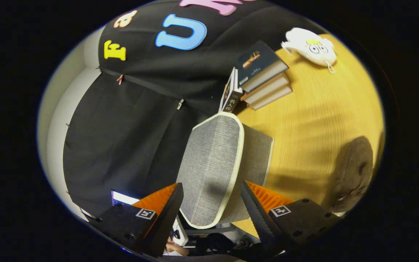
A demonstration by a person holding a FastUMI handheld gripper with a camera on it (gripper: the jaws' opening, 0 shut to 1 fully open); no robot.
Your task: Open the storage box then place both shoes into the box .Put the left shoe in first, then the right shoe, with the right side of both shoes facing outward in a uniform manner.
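Observation:
The grey fabric storage box (213, 163), edged with cream piping, stands on the wooden table (315, 109). Its broad piped panel reaches down between my fingers. My gripper (211, 185) is open and straddles that panel's near end. The left fingertip (175, 196) lies close against the fabric, while a gap shows between the piping and the right fingertip (249, 198). A second grey face of the box (258, 156) shows just beyond the right finger. A brown shoe (353, 174) lies on the table past the right finger, partly in shadow. The whole view is strongly tilted.
A stack of books (264, 72) sits on the table beyond the box, with another book (229, 94) leaning beside it. A white plush toy (311, 45) lies further off. Bare wood stretches between the box, the books and the shoe. The booth's black cloth wall (122, 127) stands beyond the left finger.

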